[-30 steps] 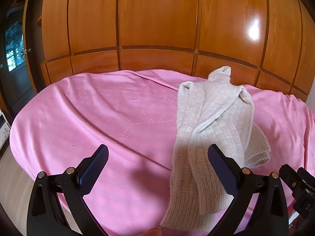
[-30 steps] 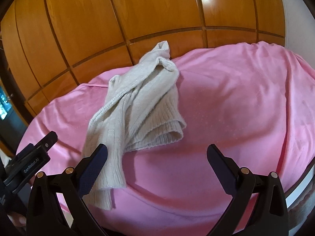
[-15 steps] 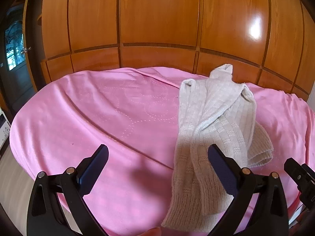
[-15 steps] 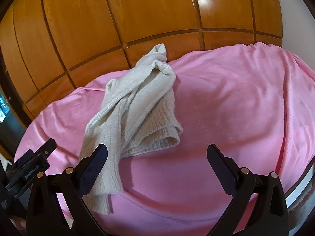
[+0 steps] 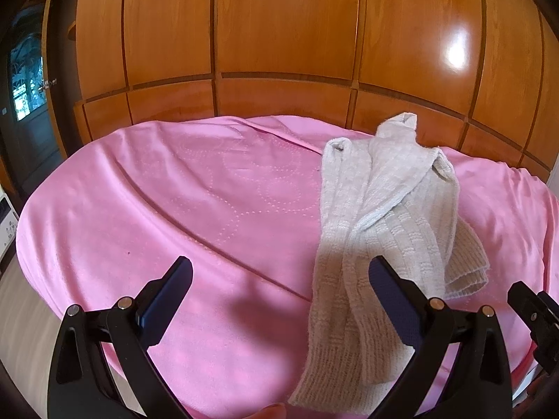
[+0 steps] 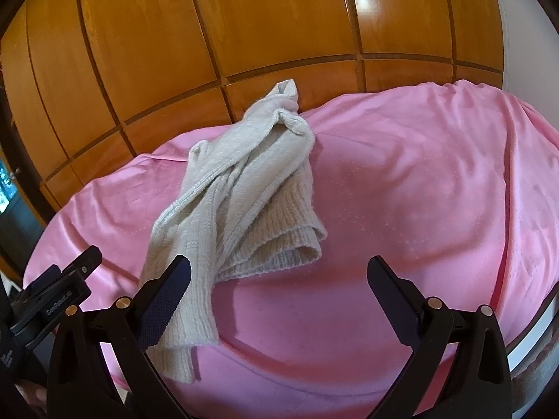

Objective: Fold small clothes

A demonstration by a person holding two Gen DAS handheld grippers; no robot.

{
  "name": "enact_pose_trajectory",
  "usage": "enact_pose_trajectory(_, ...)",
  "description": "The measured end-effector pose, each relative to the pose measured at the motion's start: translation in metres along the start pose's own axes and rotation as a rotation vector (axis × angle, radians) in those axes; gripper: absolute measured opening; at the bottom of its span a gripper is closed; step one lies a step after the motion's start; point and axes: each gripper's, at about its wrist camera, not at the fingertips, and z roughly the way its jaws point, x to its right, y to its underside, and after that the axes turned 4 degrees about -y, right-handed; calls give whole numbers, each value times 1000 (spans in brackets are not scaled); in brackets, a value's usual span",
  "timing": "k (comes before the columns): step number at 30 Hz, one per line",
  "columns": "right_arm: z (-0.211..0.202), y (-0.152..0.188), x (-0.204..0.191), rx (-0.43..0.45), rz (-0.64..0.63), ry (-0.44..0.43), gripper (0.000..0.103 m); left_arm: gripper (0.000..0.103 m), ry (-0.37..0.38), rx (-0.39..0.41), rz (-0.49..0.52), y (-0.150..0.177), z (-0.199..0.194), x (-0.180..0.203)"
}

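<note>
A cream knitted garment [image 5: 380, 230] lies bunched lengthwise on the pink sheet [image 5: 195, 209], its near end hanging over the front edge. My left gripper [image 5: 279, 296] is open and empty, hovering above the sheet with its right finger over the garment's near part. In the right wrist view the garment [image 6: 244, 202] lies left of centre. My right gripper [image 6: 277, 296] is open and empty, its left finger over the garment's long end. Each gripper shows at the other view's edge.
Wooden wardrobe panels [image 5: 279, 35] stand right behind the bed. A dark doorway with a window [image 5: 28, 80] is at far left. The sheet [image 6: 436, 192] drops off at the right edge beside a white wall [image 6: 524, 35].
Both grippers have drawn slightly back and up from the bed, so the garment sits a little lower and farther in both views. The garment has not moved.
</note>
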Motion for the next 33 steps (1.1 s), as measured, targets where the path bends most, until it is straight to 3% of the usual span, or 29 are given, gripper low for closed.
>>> enact_pose_trajectory(14, 14, -9, -8, -14, -51, -38, 100, 101, -10, -42, -3, 0, 16, -5)
enact_pose_trajectory(17, 23, -18, -10, -32, -59, -80, 93, 101, -21, -51, 1, -2, 23, -12)
enact_pose_trajectory(19, 33, -27, -14, -58, -64, -120, 79, 101, -23, -73, -4, -5, 30, -20)
enact_pose_trajectory(25, 79, -52, -36, -182, -19, -278, 50, 100, -38, -114, -115, -5, 44, -64)
enact_pose_trajectory(30, 140, -53, -74, -356, 38, -413, 45, 100, -3, -125, -120, 1, 47, -76)
enact_pose_trajectory(33, 171, -48, -94, -425, 38, -415, 43, 100, 59, -134, -99, 6, 48, -72)
